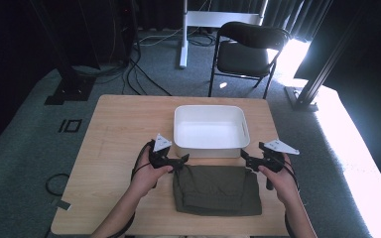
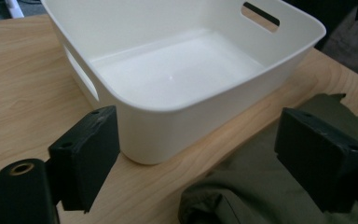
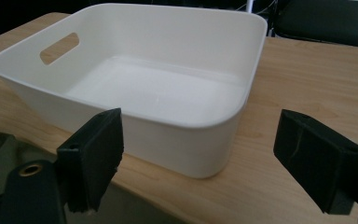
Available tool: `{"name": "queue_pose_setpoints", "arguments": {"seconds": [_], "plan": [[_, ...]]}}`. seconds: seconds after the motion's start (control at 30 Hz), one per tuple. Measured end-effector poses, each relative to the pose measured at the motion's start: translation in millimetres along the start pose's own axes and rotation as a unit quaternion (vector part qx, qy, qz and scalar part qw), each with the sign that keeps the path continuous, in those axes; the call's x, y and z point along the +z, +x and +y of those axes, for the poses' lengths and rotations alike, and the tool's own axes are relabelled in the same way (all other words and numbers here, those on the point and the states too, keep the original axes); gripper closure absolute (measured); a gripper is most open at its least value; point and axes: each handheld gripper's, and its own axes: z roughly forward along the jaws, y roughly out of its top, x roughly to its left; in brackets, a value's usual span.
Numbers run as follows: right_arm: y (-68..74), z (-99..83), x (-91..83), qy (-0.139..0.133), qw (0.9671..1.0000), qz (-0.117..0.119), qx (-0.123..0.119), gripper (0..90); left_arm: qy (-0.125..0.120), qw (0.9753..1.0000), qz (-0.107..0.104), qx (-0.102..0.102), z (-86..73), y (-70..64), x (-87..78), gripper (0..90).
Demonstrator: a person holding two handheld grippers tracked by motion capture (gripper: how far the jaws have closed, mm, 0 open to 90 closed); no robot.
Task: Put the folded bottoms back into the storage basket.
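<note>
High view: we list a folded olive garment [image 1: 217, 190] on the table [image 1: 114, 129], just before a white bin [image 1: 211, 147]. Left gripper [image 1: 182, 159] and right gripper [image 1: 245, 157] (jaws wide, holding nothing) flank its far corners; contact unclear.

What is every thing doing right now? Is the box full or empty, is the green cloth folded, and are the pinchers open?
white tub: empty, upright on the table.
olive cloth: folded, lying flat on the table just in front of the tub.
left gripper: open, at the cloth's far left corner, gripping nothing.
right gripper: open, at the cloth's far right corner, gripping nothing.
folding chair: unfolded, nobody sitting on it.
</note>
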Motion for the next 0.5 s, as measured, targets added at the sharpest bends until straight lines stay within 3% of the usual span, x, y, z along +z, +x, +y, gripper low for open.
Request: {"name": "queue_pose_setpoints", "arguments": {"seconds": [0.5], "plan": [[16.1, -42.0, -16.5, 0.030, 0.9994, -0.008, 0.012, 13.8, 0.023, 0.9995, -0.019, 0.006, -21.9, -19.9, 1.9, 15.4]]}}
